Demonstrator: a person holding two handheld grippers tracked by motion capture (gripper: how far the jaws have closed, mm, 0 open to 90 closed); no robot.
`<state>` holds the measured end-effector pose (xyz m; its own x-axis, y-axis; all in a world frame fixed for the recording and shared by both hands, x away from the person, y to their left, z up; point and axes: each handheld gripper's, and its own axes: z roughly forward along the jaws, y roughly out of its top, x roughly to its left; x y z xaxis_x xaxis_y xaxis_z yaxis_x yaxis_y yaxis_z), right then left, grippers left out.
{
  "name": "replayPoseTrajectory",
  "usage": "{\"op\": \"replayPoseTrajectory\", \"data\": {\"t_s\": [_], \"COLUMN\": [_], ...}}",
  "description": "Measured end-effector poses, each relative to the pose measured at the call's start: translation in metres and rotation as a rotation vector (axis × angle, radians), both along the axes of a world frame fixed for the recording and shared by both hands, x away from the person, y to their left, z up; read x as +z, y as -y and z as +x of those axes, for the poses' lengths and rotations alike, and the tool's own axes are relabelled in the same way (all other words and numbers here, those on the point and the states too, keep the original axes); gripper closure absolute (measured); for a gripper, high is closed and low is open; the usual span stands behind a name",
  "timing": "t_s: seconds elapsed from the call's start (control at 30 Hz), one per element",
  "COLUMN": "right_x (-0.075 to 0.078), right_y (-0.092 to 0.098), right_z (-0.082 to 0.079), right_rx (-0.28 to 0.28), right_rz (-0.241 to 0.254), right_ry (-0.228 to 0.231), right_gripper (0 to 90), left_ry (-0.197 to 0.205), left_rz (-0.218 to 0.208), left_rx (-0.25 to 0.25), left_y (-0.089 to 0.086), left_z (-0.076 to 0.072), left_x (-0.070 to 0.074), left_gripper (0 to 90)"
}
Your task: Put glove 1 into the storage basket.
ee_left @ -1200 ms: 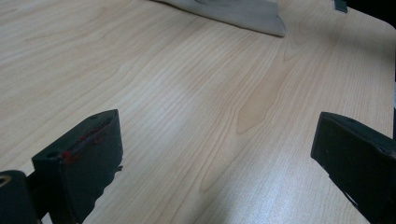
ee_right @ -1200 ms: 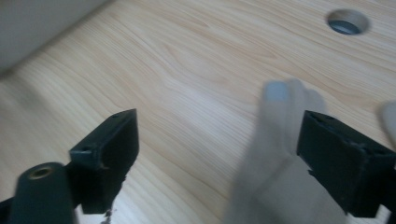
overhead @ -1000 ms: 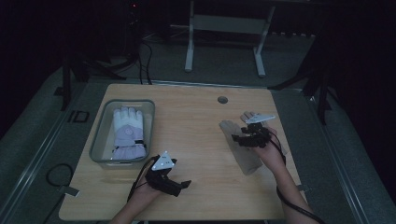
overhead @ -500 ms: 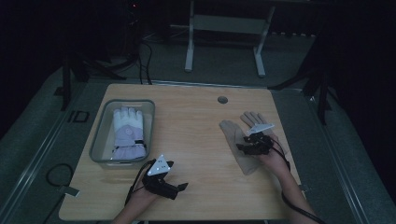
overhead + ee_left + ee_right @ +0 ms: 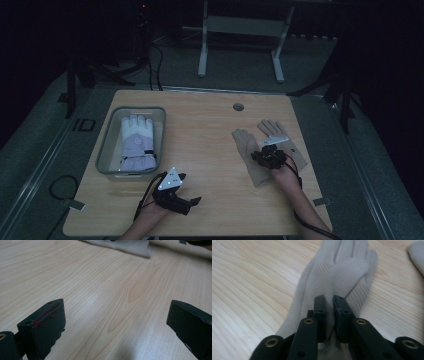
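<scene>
Setting: a staged recording bay in a lab or workshop, dimly lit. Evidence: a bare wooden table (image 5: 200, 150) with a cable hole (image 5: 238, 106) at 12 o'clock; grey floor mats (image 5: 45, 150) around it; cables (image 5: 155, 65) trailing on the floor at 11 o'clock; a white metal stand (image 5: 240, 30) at 12 o'clock; black tripod legs (image 5: 72, 90) at 10 and 2 o'clock; dark surroundings.

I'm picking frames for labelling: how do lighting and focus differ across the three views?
High view: dim, dark surround, only the table lit, white glove brightest. Left claw view: bright, wood grain sharp, its near jaws soft, a pale sheen on the wood. Right claw view: well lit, tan glove slightly soft at its far end.
</scene>
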<state>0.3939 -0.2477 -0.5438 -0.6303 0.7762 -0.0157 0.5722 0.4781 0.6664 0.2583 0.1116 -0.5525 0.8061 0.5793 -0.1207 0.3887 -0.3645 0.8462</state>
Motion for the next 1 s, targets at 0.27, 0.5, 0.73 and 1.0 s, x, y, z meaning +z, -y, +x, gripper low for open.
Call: {"op": "replayPoseTrajectory", "data": {"t_s": [0.27,0.5,0.73,1.0], "right_x": [0.024,0.036,0.015,-0.005], "right_y": [-0.038,-0.074,-0.098,-0.107], "right_z": [-0.016,-0.034,-0.044,-0.038], "right_rx": [-0.122,-0.184,-0.186,-0.143], "right_rz": [0.127,0.152,0.134,0.089], "right_ry": [0.019,0.047,-0.002,-0.045], "right_gripper": [83.8,84.0,83.6,60.2], "left_ry": [0.004,0.012,0.004,0.004], "left_rz": [-0.007,-0.012,-0.019,-0.012], "left_rx": [0.009,0.019,0.032,0.029], "left_y": [-0.002,-0.005,-0.009,-0.009], "left_z": [0.0,0.0,0.001,0.001], "left_x": [0.0,0.001,-0.001,-0.002], "left_gripper": [2.3,2.3,2.3,2.3]}}
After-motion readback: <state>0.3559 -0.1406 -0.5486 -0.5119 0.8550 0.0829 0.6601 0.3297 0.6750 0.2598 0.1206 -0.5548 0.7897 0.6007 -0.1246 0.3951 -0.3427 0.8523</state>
